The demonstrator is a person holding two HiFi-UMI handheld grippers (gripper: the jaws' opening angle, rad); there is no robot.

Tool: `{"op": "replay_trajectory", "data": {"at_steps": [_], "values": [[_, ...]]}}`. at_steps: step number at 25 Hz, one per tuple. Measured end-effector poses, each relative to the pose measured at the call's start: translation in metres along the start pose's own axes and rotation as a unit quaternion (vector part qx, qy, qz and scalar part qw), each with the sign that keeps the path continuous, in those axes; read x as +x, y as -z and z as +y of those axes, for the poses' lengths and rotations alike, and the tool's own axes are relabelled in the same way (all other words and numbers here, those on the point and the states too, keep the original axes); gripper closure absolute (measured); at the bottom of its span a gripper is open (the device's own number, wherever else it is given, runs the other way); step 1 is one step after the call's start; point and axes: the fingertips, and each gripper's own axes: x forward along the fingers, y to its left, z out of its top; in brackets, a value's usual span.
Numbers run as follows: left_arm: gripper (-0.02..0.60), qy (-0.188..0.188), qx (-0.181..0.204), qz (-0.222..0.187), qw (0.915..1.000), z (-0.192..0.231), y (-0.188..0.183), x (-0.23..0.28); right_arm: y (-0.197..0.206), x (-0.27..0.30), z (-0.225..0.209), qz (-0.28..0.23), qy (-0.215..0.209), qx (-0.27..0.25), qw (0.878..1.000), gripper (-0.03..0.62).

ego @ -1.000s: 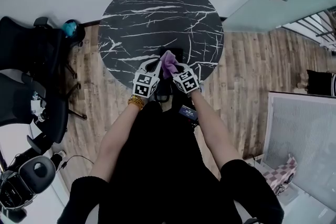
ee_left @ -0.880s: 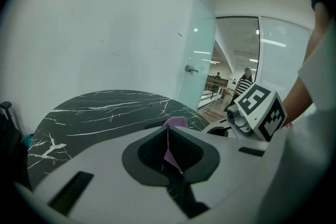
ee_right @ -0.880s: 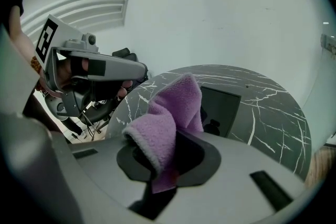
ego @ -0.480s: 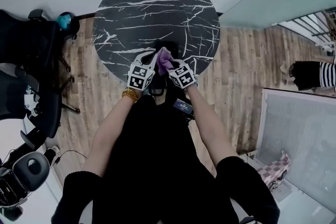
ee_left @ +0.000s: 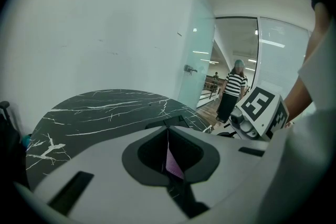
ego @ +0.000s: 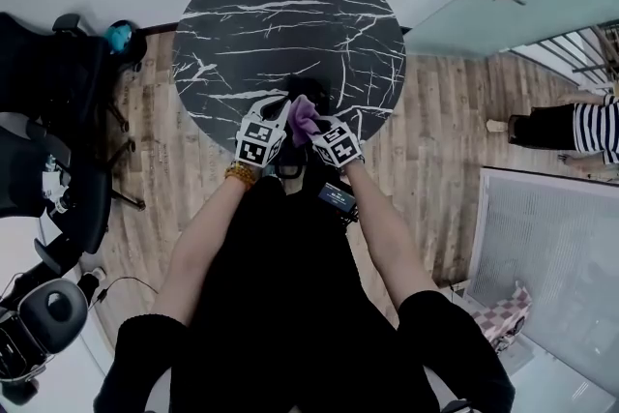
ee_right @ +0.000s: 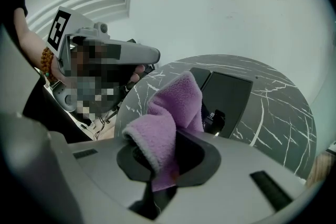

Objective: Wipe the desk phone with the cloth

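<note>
**Cloth held just short of the phone**

The right tongs (ee_right: 164, 161) are clenched on the purple cloth (ee_right: 170, 118), most of which stands up in a fold above them. The left tongs (ee_left: 168, 150) are closed too, with a thin sliver of cloth between them, apparently a pinched edge. The phone (ee_right: 226, 93) sits at the near rim of the round marbled desk (ego: 280, 14), directly ahead of both tongs and slightly right of the right pair; its long axis runs away from them. The right hand looks better placed to wipe – a short push forward and down should lay the fold on the phone
</note>
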Motion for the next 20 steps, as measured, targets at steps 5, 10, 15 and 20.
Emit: {"op": "replay_trajectory", "data": {"at_steps": [5, 10, 15, 20], "values": [[0.563, 0.003, 0.0, 0.001, 1.0, -0.001, 0.001, 0.001, 0.007, 0.001, 0.006, 0.015, -0.008, -0.004, 1.0, 0.537], [0.563, 0.005, 0.001, 0.002, 1.0, -0.002, 0.001, 0.003, 0.019, 0.002, 0.011, 0.033, -0.024, 0.0, 0.999, 0.537], [0.563, 0.006, 0.001, 0.002, 1.0, -0.002, 0.001, 0.002, 0.026, 0.002, 0.017, 0.047, -0.038, -0.007, 0.998, 0.537], [0.563, 0.008, 0.0, 0.004, 1.0, -0.004, 0.003, 0.002, 0.031, 0.002, 0.02, 0.059, -0.043, -0.01, 0.997, 0.537]]}}
